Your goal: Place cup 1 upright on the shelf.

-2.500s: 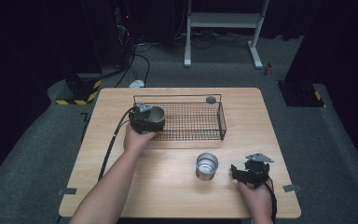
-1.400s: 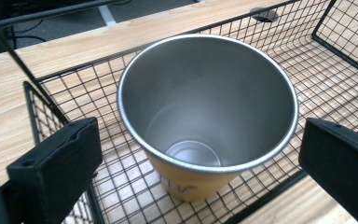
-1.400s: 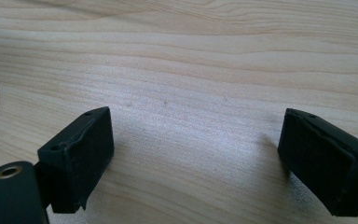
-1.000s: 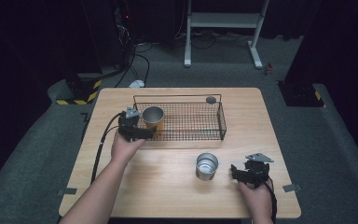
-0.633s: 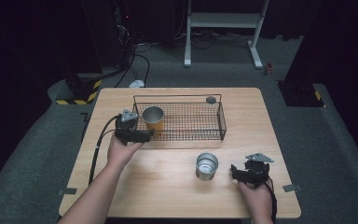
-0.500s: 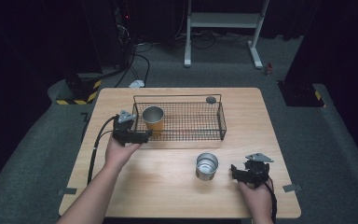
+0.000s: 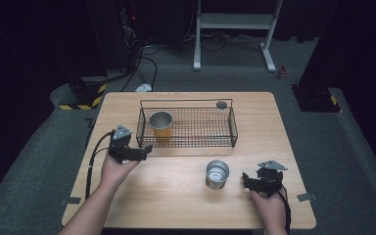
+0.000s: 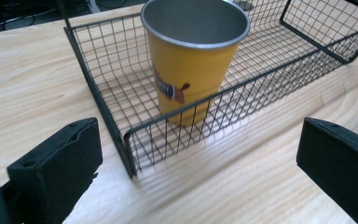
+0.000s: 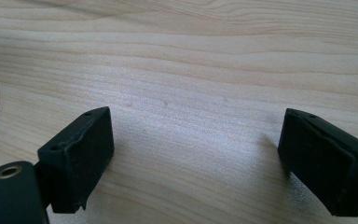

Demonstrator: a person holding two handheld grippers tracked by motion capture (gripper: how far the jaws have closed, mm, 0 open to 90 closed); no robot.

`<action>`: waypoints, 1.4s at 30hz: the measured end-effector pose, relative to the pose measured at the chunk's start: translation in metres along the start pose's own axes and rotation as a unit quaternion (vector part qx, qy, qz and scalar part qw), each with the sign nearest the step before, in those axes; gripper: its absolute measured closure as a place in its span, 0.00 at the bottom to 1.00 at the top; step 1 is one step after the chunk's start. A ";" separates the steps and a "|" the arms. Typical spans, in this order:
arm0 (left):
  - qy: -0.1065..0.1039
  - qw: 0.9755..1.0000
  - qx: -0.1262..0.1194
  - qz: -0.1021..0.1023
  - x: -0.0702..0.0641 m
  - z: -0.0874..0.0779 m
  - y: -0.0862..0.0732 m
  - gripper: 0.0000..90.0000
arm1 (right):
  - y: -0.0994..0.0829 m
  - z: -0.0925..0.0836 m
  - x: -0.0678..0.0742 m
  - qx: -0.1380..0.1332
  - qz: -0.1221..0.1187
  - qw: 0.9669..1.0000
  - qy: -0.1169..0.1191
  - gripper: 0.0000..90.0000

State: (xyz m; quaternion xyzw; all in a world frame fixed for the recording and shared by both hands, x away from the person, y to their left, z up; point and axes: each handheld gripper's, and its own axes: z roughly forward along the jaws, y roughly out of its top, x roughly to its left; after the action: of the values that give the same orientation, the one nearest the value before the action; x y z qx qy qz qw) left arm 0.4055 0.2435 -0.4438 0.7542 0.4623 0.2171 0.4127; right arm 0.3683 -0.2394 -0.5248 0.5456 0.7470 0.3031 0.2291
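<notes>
One yellow cup (image 8: 193, 60), steel-lined and upright, stands in the basket (image 8: 121, 140); both grippers' jaws gape wide.

Left forearm comes up from the bottom edge, angled a bit to the right, hand wrapped round the left gripper (image 7: 142, 151), which points off to the right with its jaws spread wide and nothing in between. Right hand (image 7: 269, 203) sits low on the other side, holding the right gripper (image 7: 246, 179) pointed left, jaws wide apart too, just above the tabletop.
</notes>
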 end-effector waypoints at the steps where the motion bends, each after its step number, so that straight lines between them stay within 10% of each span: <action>1: 0.000 1.000 0.000 0.000 0.000 0.000 0.000 0.01 | 0.000 0.000 0.000 0.000 0.000 1.000 0.000 0.11; 30: -0.003 0.999 0.052 -0.010 0.015 -0.018 -0.086 0.01 | 0.000 0.000 0.000 -0.001 -0.003 1.000 0.000 0.11; 42: 0.013 0.996 0.081 0.019 0.012 -0.019 -0.112 0.01 | 0.000 0.000 0.000 -0.001 -0.003 1.000 0.000 0.11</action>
State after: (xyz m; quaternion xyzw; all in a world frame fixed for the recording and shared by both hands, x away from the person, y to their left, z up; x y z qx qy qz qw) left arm 0.3402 0.2882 -0.5261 0.7909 0.4694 0.1964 0.3399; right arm 0.3683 -0.2393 -0.5251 0.5435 0.7480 0.3029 0.2307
